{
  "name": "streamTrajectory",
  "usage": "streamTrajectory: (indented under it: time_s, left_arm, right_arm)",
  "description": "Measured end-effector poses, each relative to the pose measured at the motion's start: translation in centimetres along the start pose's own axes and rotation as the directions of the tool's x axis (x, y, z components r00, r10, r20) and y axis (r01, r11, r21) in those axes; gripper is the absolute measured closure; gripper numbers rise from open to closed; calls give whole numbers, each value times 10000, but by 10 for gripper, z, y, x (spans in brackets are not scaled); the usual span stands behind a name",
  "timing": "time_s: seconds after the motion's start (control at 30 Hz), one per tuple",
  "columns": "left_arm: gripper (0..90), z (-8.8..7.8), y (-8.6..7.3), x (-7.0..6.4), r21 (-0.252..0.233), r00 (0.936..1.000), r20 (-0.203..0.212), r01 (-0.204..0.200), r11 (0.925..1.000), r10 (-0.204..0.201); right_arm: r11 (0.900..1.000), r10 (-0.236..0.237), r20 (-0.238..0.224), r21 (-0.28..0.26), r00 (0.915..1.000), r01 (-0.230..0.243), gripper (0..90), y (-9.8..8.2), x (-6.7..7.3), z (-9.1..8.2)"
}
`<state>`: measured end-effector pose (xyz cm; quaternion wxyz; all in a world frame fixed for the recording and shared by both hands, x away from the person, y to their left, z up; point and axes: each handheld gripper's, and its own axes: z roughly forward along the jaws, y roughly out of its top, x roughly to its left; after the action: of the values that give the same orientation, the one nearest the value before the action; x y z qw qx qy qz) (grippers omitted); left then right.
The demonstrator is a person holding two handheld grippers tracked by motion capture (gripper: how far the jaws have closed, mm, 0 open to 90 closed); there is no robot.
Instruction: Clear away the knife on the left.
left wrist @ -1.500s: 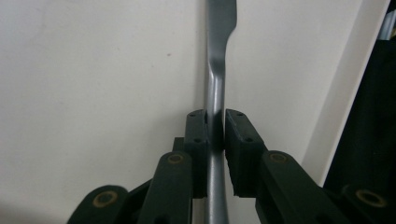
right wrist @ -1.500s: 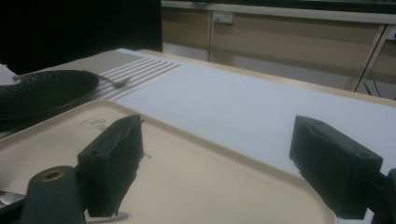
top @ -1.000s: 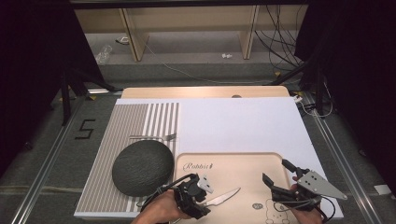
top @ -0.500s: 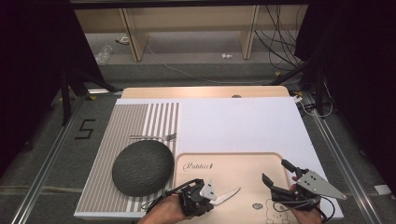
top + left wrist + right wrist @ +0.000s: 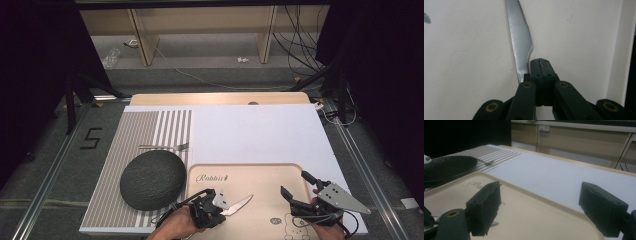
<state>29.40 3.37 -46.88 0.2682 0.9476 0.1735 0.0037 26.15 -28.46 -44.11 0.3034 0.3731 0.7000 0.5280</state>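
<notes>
left gripper (image 5: 216,207) — jaws together, have just been closing, clamped on the knife (image 5: 520,40) handle, blade lying over the tray (image 5: 280,172), lower middle of the frame | right gripper (image 5: 300,194) — jaws apart, empty, hovering lower right, probably waiting its turn

Tray floor: the beige tray (image 5: 260,175) is bare across its middle and far half, open room between the two grippers.
Near-left of tray: the knife (image 5: 239,205) lies on the tray floor, blade pointing right, beside the left gripper (image 5: 216,206).
Tray rim: a low raised edge runs all round.
Left of tray: the dark plate (image 5: 152,180) sits just beside the rim, blocking a low sideways pass.
Beyond plate: the fork (image 5: 165,147) lies on the striped mat (image 5: 145,127).
Far side: the white sheet (image 5: 255,132) is bare.
</notes>
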Motion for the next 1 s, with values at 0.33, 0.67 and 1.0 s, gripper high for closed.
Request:
streamTrajectory:
  time_s: [0.33,0.67,1.0]
  left_arm:
    - [896,-5,-6,15,-37,9956,-415,835,9965,-836]
    - [896,-10,-11,24,10,9895,-718,1260,9920,-1256]
    - [896,-16,-18,32,77,9827,-1036,1548,9879,-1532]
  right_arm:
    - [10000,-45,10,26,10000,45,186,0,0,0]
    - [10000,-85,-20,29,10000,85,186,0,1,1]
    - [10000,-61,-29,46,10000,62,187,0,1,1]
